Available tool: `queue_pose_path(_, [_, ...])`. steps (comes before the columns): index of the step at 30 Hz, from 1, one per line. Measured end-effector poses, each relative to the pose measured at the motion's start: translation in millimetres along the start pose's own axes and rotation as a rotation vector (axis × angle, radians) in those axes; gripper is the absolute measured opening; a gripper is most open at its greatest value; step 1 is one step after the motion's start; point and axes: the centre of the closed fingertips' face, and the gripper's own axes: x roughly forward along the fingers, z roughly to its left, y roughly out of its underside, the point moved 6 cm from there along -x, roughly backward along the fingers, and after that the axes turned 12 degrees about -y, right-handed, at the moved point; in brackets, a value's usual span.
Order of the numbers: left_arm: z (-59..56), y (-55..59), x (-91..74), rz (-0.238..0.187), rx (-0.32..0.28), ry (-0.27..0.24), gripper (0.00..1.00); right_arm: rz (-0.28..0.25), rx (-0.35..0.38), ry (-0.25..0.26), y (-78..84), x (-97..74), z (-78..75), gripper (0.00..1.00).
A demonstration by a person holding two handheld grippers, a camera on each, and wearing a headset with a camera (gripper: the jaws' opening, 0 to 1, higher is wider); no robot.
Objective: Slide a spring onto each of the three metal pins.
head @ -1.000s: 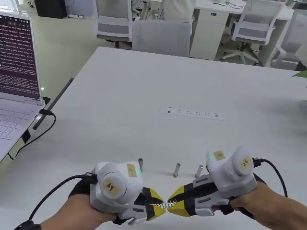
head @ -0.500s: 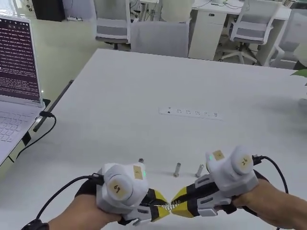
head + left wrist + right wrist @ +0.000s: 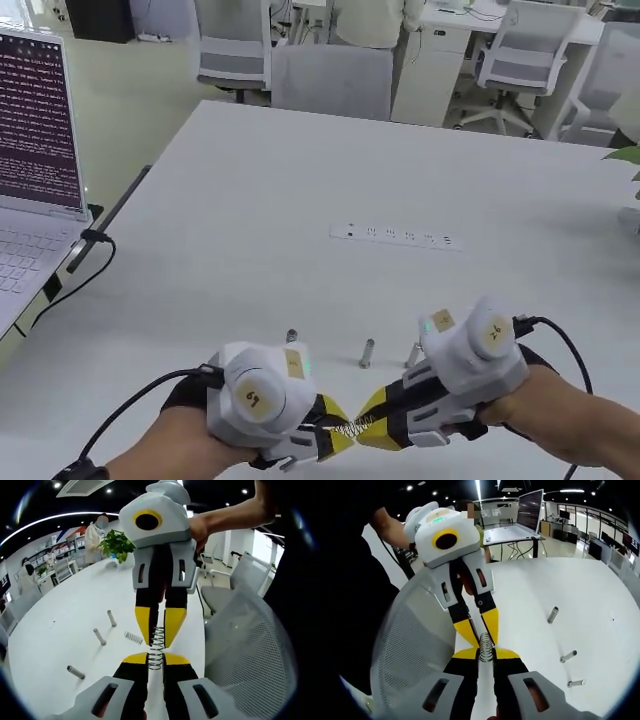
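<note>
right gripper (image 3: 368, 424) edged left, left gripper (image 3: 333, 441) facing it, both jaws clamped on spring (image 3: 347, 432)

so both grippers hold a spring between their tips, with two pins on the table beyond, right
No: three pins are on the table beyond, not two; see the head view. Left gripper and right gripper do hold the spring between their tips.

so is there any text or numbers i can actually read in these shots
Nothing is sharp enough to quote.
laptop screen: rows of text, too small to read.
left sticker, on the left gripper: digits, blurred.
right sticker, on the right gripper: digits, blurred.
power strip: marks too small.
</note>
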Motion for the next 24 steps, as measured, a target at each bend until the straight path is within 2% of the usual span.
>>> queue_pose_path(8, [-2.6,4.8,3.9,0.032,0.045,0.006,0.03,0.032,-0.003,0.0,-0.1,3.2,-0.4,0.08])
queue_pose_path(13, [-3.2,6.5,6.2,0.036,0.042,0.008,0.02,0.059,-0.008,-0.004,-0.2,4.4,-0.8,0.08])
queue_pose_path(18, [-4.6,5.7,6.9,0.023,0.037,0.01,0.02,0.086,-0.025,-0.01,-1.8,3.3,-0.1,0.08])
queue_pose_path(24, [-3.3,3.4,5.6,-0.017,0.014,0.009,0.01,0.114,-0.04,-0.017,-7.1,-0.4,0.5,0.08])
